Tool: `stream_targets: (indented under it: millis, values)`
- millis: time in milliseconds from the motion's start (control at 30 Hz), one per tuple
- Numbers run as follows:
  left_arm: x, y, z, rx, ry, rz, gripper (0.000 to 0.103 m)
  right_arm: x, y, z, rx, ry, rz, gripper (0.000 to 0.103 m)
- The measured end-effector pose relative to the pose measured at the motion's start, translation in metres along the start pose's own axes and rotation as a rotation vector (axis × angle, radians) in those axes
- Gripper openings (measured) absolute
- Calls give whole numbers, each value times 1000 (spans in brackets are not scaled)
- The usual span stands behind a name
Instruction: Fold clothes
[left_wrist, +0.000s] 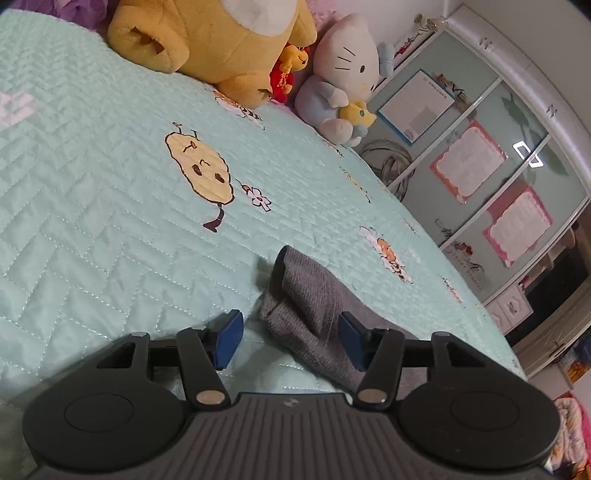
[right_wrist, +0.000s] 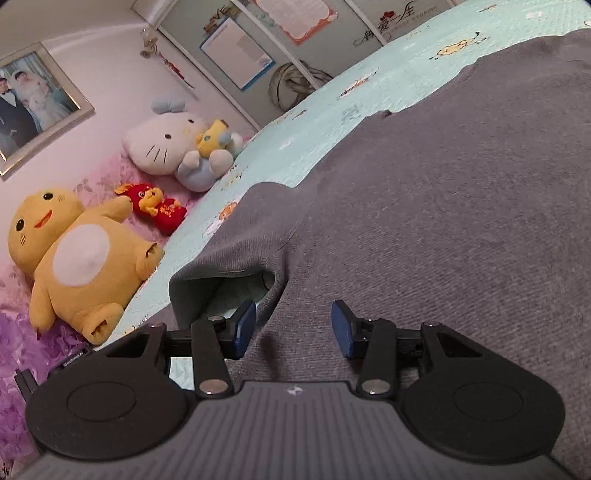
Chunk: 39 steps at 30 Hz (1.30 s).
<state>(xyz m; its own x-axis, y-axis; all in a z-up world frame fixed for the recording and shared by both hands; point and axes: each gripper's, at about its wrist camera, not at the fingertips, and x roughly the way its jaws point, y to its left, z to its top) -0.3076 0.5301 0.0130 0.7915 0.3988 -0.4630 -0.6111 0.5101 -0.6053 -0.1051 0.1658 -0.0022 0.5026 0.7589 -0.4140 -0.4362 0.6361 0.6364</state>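
Observation:
A grey knit garment (right_wrist: 443, 206) lies spread on the mint quilted bedspread (right_wrist: 325, 129), filling the right of the right wrist view. Its sleeve folds back toward me, and the cuff (right_wrist: 221, 280) gapes just ahead of the left finger. My right gripper (right_wrist: 293, 328) hovers open low over the grey cloth, with nothing pinched. In the left wrist view a grey sleeve end (left_wrist: 310, 299) rests on the bedspread (left_wrist: 110, 221). My left gripper (left_wrist: 290, 339) is open around it: the cloth lies against the right pad (left_wrist: 351, 336) and clear of the left pad.
At the head of the bed sit a big yellow plush (left_wrist: 221, 44), a small red plush (left_wrist: 284, 77) and a white cat plush (left_wrist: 343, 77). A wardrobe with pinned papers (left_wrist: 469, 162) stands past the bed's far edge. A framed photo (right_wrist: 29, 99) hangs on the wall.

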Motion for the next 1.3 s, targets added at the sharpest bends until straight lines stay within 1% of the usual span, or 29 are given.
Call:
stream_targets:
  millis: [67,100,133,167,200,233,333,467,500,533,567,633,700,733,833,867,967,1067,1133,1200,1267,1300]
  values:
    - [4,-4,0,23,7,16,57,3,4,-2,-30,1,-7,48]
    - [6,-6,0,35,10,25,53,2,1,-2,-30,1,-2,49]
    - [7,-7,0,42,14,34,44,1,-1,-2,-28,0,3,49]
    - [8,-7,1,48,19,44,40,2,-1,-2,-20,-1,9,49]
    - [10,-8,1,54,23,54,33,3,-1,-1,-13,-3,15,49]
    - [11,-7,1,45,25,59,29,2,-2,-2,-10,-4,19,49]
    - [13,-5,5,30,36,62,26,0,-4,-1,-7,-5,25,49]
    - [20,-17,6,104,51,91,26,2,-4,0,-6,-5,30,49]
    - [22,-19,6,115,57,95,19,2,-5,0,-6,-5,31,49]
    - [24,-20,6,124,64,98,4,2,-5,0,-6,-6,32,49]
    - [26,-19,7,119,71,95,4,2,-5,0,-5,-6,33,49]
    - [19,-15,13,83,43,63,3,2,-6,0,-2,-7,37,49]
    - [4,-15,22,66,-25,49,3,2,-6,0,1,-8,41,49]
    - [-4,-14,28,70,-67,55,3,2,-6,1,1,-8,41,49]
    - [-11,-9,41,98,-118,69,3,3,-7,1,2,-6,44,49]
    - [-6,-8,41,115,-104,83,3,4,-7,1,1,-5,45,49]
    - [19,-1,28,179,-31,145,3,5,-7,1,1,-2,47,49]
    - [25,16,24,138,-14,116,5,6,-6,2,3,-2,49,49]
    - [27,21,28,105,-6,104,8,6,-7,2,5,-3,52,49]
    - [27,25,30,76,1,92,10,6,-8,2,9,-3,57,49]
    - [27,28,30,33,0,74,14,6,-9,2,12,-4,62,49]
    - [26,29,30,0,-4,54,20,6,-9,2,14,-4,64,49]
